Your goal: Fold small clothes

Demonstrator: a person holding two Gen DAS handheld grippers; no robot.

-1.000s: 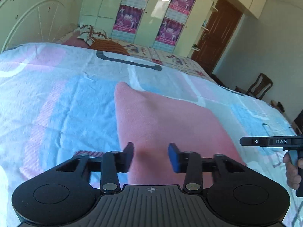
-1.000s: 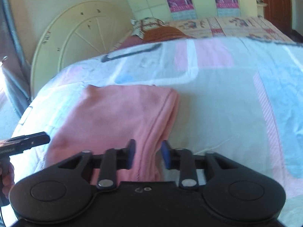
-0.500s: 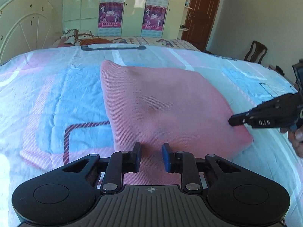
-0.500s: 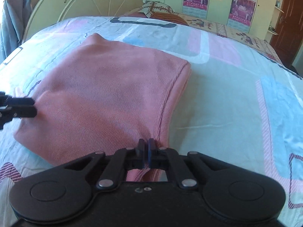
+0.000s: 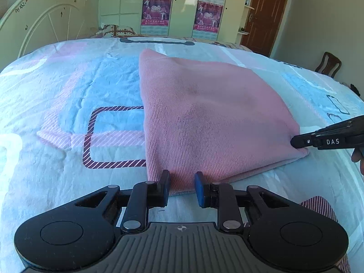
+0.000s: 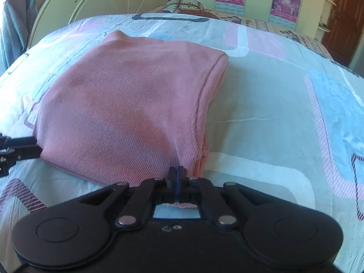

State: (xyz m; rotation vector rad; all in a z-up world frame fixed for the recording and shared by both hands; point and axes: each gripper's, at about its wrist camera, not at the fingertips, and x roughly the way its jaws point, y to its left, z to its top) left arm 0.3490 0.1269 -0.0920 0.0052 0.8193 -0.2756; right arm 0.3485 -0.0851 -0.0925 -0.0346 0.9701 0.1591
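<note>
White letters reading "DAS" are showing on the side of the right gripper (image 5: 300,141) where it is entering the left wrist view from the right. The posters (image 5: 155,11) on the wardrobe doors are carrying print too small to read.

A pink knitted garment (image 5: 209,118), folded into a rough rectangle, is lying flat on the patterned bedsheet (image 5: 68,95), with both grippers sitting at its near edge, one toward each near corner. In the right wrist view its ribbed hem (image 6: 200,163) is lying just right of the pinched spot.

The left gripper (image 5: 181,187) is holding its fingers spread apart, the near left corner of the garment lying between the blue pads (image 5: 200,188), which are not pressing on it. The right gripper's (image 6: 177,177) fingers are pressed together, pinching the garment's near edge, and a bit of pink knit is showing behind them through the gripper frame.
</note>
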